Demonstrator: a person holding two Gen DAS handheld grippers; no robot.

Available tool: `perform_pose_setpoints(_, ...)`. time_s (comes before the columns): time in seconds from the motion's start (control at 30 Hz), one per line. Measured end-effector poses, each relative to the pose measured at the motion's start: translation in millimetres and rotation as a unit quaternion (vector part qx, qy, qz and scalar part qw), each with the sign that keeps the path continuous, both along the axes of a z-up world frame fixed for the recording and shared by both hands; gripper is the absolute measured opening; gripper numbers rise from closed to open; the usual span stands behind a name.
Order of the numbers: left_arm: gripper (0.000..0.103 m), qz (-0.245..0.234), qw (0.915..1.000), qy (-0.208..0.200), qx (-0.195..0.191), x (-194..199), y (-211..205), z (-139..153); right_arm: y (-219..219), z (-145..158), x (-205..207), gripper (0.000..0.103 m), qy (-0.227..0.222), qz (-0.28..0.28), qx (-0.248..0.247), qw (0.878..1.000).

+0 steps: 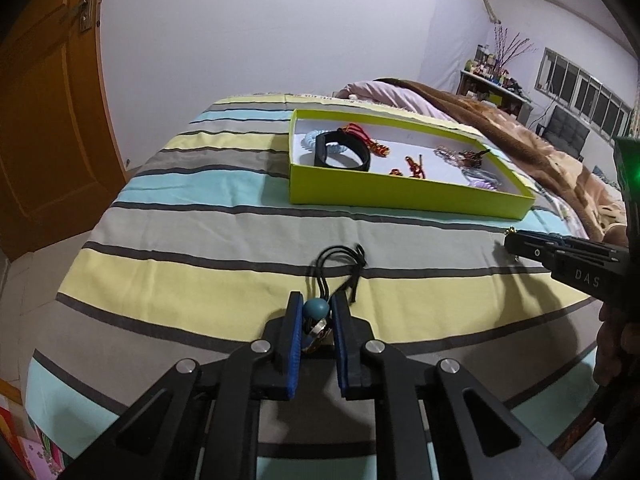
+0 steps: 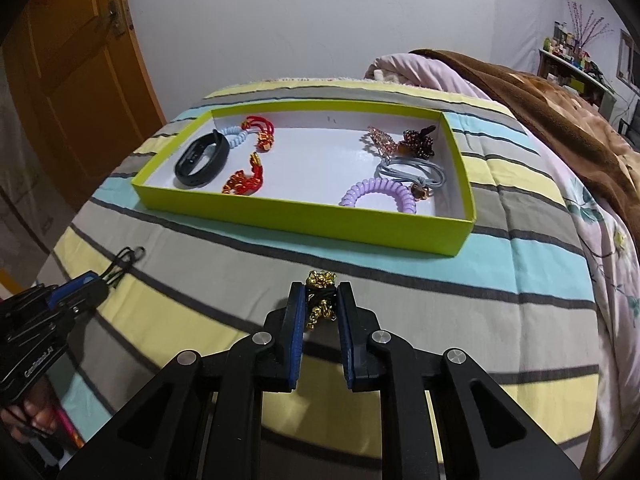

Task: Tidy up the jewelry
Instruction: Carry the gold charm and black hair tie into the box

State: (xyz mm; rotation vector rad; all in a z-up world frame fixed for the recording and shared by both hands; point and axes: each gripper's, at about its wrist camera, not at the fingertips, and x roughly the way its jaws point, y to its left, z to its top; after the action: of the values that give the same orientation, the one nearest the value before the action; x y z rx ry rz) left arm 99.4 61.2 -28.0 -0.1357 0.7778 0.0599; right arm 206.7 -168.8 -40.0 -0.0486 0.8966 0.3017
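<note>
Pickup step: left gripper (image 1: 315, 312) pinches a black cord necklace (image 1: 340, 266), right gripper (image 2: 321, 300) pinches a gold-beaded hair tie (image 2: 320, 280). Next, probably lift both into the green box (image 2: 304, 222).

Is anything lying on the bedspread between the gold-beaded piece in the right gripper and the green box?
Nothing visible. Only bare striped bedspread lies between the gold-beaded piece in the right gripper and the green box's near wall.
</note>
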Motion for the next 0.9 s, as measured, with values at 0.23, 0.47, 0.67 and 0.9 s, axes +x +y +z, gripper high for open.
perform_pose_setpoints(0.23,0.015,-0.01,0.9998,-0.019,-0.003,-6,-7,15,-9,16,-22,0.016,-0.016,-0.004,0.018,1.0)
perform_pose_setpoints(0.47,0.015,-0.026,0.9989,-0.039,-0.005,-10,-19,34,-17,33,-35,0.016,-0.037,-0.005,0.029,0.999)
perform_pose_setpoints(0.67,0.015,-0.046,0.9968,-0.064,0.008,-2,-32,56,-20,46,-38,0.016,-0.055,-0.005,0.037,0.998)
perform_pose_setpoints(0.9,0.015,-0.062,0.9937,-0.092,0.015,17,-45,76,-25,59,-32,0.016,-0.071,-0.006,0.04,0.997)
